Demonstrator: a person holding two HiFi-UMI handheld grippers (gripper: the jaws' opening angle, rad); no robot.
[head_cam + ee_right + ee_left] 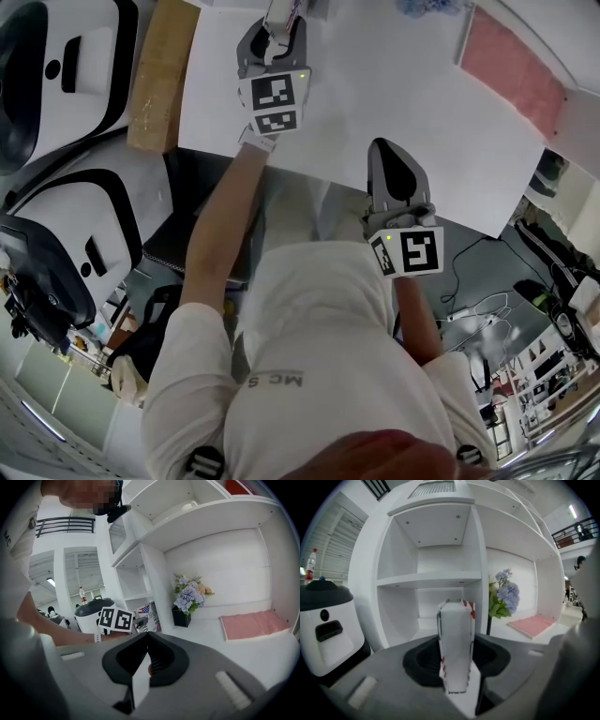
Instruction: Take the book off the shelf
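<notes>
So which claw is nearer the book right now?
Left. The left claw is shut on the book, holding it upright in front of the shelf. The right claw is off to the book's right, not touching it.

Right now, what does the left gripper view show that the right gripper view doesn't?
Only the left gripper view shows the book end-on, clamped between that gripper's own jaws. Only the right gripper view shows the left gripper from outside, its marker cube, the person's forearm and the book's flag-printed cover. Both show the white shelf, the purple flowers, the pink mat and the white machine with a dark top.
</notes>
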